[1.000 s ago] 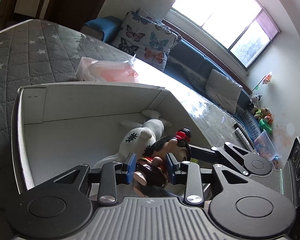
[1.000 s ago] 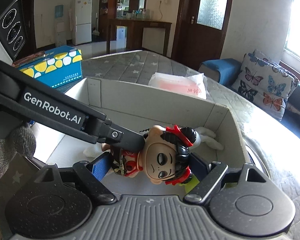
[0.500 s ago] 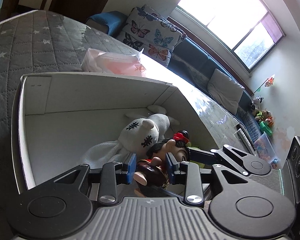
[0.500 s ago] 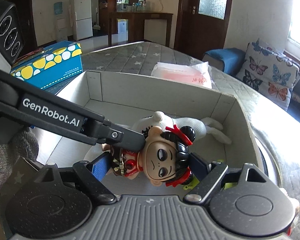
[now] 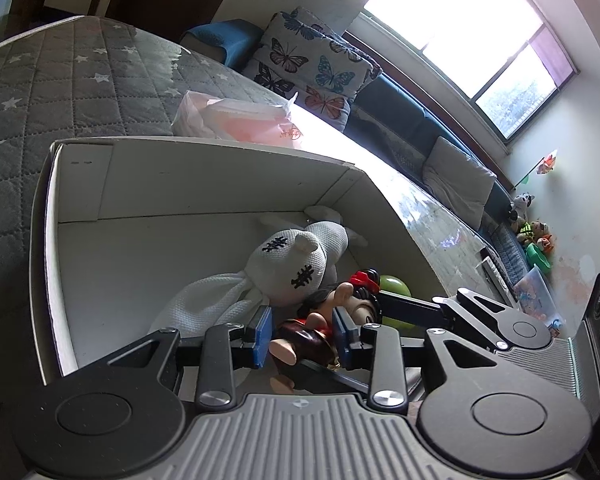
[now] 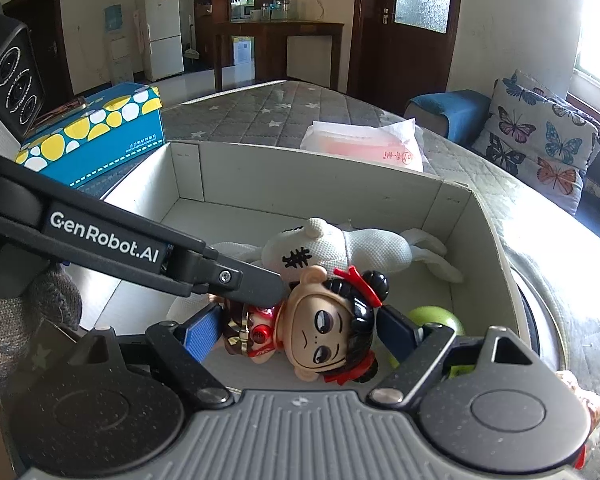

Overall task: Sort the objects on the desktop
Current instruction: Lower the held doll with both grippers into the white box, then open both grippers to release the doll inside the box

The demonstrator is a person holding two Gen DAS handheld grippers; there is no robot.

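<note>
At the bottom of the left wrist view we see our left gripper (image 5: 301, 334), its blue pads narrowed around the body of a doll figure (image 5: 312, 330); the right pad presses the doll's side, while a slight gap seems to remain at the left pad, so we cannot tell whether the grip is firm. In the right wrist view our right gripper (image 6: 298, 330) sits low in the frame with its jaws set fairly wide, one blue pad beside the doll figure (image 6: 320, 332) at its red-and-gold chest and the other behind its black hair; whether both pads touch we cannot tell. The doll lies on its side, face toward this camera, over the near floor of the cardboard box (image 6: 340, 184).

The left gripper (image 6: 256, 284) enters from the left edge of that view, its black finger marked "GenRobot.AI" reaching the doll's neck. A grey-gloved hand (image 6: 24, 320) shows at the lower left.

Just behind the doll, mid-frame, a white plush toy (image 6: 340, 248) with black stitched marks lies along the box floor. A green ball (image 6: 434, 318) rests in the box's lower-right corner, beside the right pad.

Beyond the far box wall lies a pink tissue pack (image 6: 364, 144) on the grey star-quilted surface (image 6: 260, 112). A blue spotted carton (image 6: 96, 136) stands at the upper left, and a butterfly cushion (image 6: 540, 136) at the right.
</note>
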